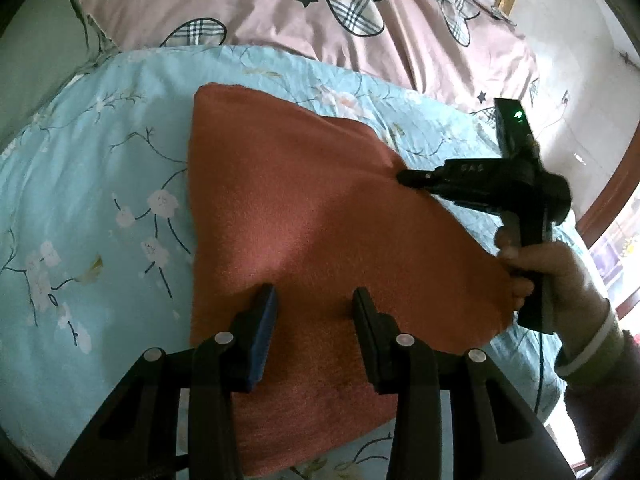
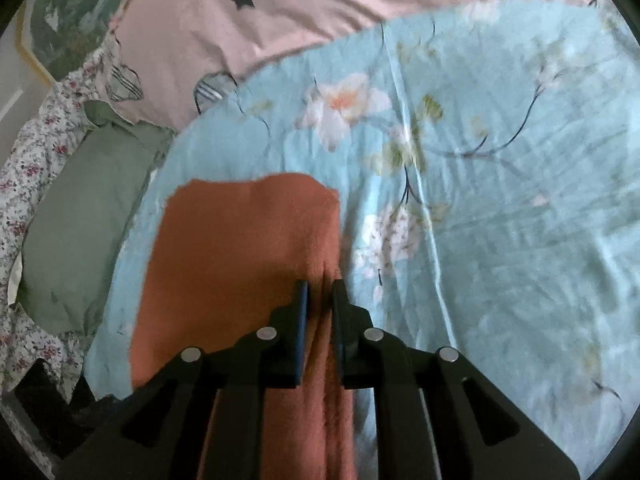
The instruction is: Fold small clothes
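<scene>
The biggest thing is the bed. A light blue sheet with white flowers (image 1: 100, 184) covers most of it. In the left wrist view, a pink blanket with checked hearts (image 1: 280, 12) lies past the sheet at 12 o'clock.

In the right wrist view, a green pillow (image 2: 80, 232) sits at 9 o'clock, next to a cloth with tiny red flowers (image 2: 24, 168).

The orange cloth (image 1: 304, 220) lies on the blue sheet. It fills the middle of the left wrist view and looks soft and fuzzy. Its far corner is at 11 o'clock, and its right edge slants down toward 4 o'clock.

The left gripper (image 1: 314, 320) is at 6 o'clock in its own view, over the near part of the orange cloth. Its jaws are spread apart with nothing between them.

The right gripper (image 1: 416, 178) is at 3 o'clock in the left wrist view, at the right edge of the cloth. In its own view its jaws are close together and pinch a fold of the orange cloth.

A hand (image 1: 560, 268) holds the right gripper's handle at 4 o'clock.
</scene>
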{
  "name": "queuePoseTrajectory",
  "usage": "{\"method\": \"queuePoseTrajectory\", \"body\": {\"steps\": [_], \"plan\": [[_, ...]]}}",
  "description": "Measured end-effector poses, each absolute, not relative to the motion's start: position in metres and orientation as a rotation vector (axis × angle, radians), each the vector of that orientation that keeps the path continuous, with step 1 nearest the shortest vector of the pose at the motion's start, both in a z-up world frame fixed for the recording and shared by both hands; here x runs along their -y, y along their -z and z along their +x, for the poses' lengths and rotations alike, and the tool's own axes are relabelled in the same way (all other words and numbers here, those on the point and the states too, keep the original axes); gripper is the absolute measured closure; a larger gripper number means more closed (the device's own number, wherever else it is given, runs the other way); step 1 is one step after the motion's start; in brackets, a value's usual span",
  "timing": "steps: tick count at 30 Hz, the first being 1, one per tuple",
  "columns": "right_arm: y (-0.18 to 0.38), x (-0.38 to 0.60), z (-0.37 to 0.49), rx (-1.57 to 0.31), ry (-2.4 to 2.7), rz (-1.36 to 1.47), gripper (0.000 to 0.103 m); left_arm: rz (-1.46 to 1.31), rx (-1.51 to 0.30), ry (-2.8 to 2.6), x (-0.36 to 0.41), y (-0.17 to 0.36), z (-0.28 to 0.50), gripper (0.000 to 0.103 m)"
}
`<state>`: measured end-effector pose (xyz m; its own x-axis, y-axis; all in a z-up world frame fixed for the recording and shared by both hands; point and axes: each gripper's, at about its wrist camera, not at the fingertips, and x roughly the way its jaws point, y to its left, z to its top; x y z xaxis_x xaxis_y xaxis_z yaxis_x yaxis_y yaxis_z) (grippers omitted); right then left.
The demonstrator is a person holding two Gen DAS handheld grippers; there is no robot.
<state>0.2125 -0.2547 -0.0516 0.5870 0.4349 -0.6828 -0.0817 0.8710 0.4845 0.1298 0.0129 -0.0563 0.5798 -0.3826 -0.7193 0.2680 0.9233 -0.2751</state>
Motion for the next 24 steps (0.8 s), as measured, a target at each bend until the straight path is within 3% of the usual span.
{"method": "queuePoseTrajectory", "body": {"steps": [6, 9, 15, 20, 24], "plan": [[0.016, 0.235, 0.153, -0.806, -0.423, 0.43, 0.083, -0.186, -0.879, 0.396, -0.018, 0.051, 0.127, 0.063], [0.039, 0.224, 0.143, -0.876, -0.417, 0.409, 0.081, -0.203, -0.882, 0.412, -0.019, 0.048, 0.12, 0.064], [0.081, 0.244, 0.15, -0.937, -0.346, 0.512, 0.086, -0.19, -0.91, 0.401, -0.016, 0.059, 0.114, 0.064], [0.056, 0.235, 0.132, -0.915, -0.342, 0.456, 0.079, -0.188, -0.906, 0.399, -0.017, 0.057, 0.107, 0.063], [0.038, 0.228, 0.107, -0.873, -0.364, 0.435, 0.068, -0.214, -0.905, 0.388, -0.024, 0.051, 0.095, 0.063]]}}
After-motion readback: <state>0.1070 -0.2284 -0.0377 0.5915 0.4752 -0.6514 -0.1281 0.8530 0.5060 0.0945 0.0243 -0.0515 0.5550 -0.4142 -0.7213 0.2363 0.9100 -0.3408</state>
